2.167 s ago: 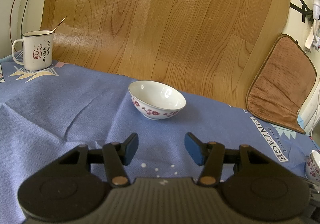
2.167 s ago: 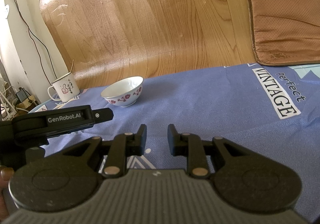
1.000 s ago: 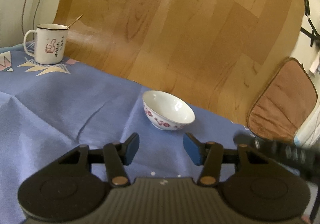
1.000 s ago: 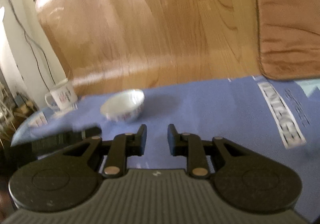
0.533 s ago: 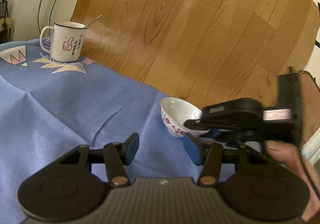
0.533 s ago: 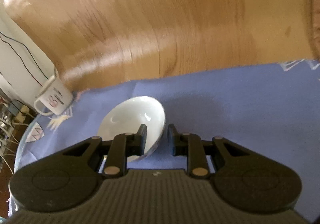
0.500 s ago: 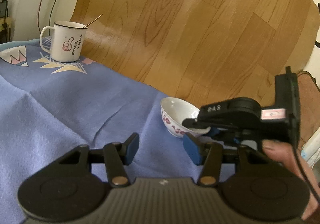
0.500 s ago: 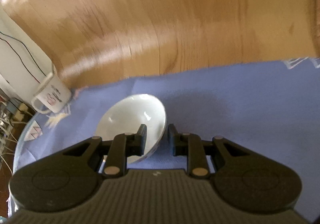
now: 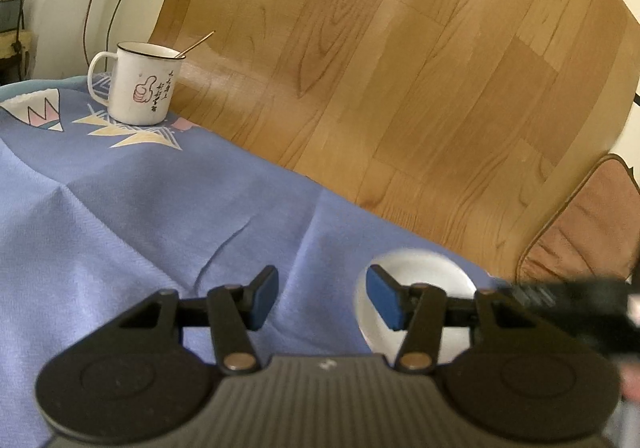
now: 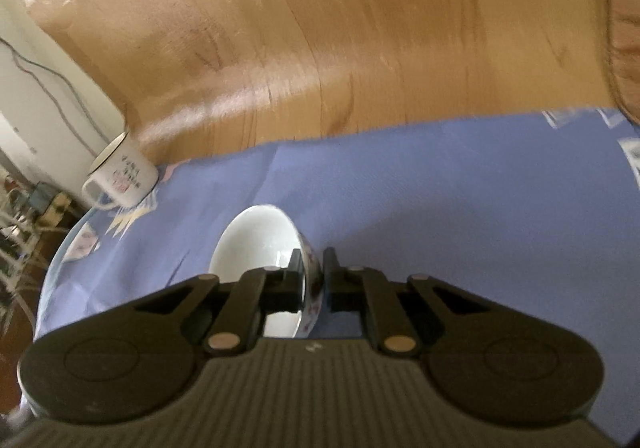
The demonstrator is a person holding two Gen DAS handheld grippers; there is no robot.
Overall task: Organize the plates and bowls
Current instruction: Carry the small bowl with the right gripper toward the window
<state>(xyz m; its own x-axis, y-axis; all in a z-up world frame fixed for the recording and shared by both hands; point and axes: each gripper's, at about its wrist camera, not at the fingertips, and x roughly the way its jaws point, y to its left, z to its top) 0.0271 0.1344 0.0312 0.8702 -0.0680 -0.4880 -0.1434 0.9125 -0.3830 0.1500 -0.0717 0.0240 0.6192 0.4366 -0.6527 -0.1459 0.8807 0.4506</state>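
A white bowl with a red flower pattern on its outside is on the blue tablecloth, tilted in the right wrist view. My right gripper is closing on its near rim, one finger inside the bowl and one outside, with the pads against the wall. In the left wrist view the same bowl shows behind the right finger of my left gripper. That gripper is open over the cloth with nothing between its blue pads. A blurred black housing of the right tool reaches in from the right.
A white enamel mug with a spoon in it stands at the far left corner of the cloth. A wood-pattern sheet rises behind the table, with a brown cushion leaning at the right. Cables hang on the left wall.
My right gripper has come in from the right onto the bowl and its jaws have narrowed on the rim. The bowl now sits lower right in the left wrist view and looks tilted.
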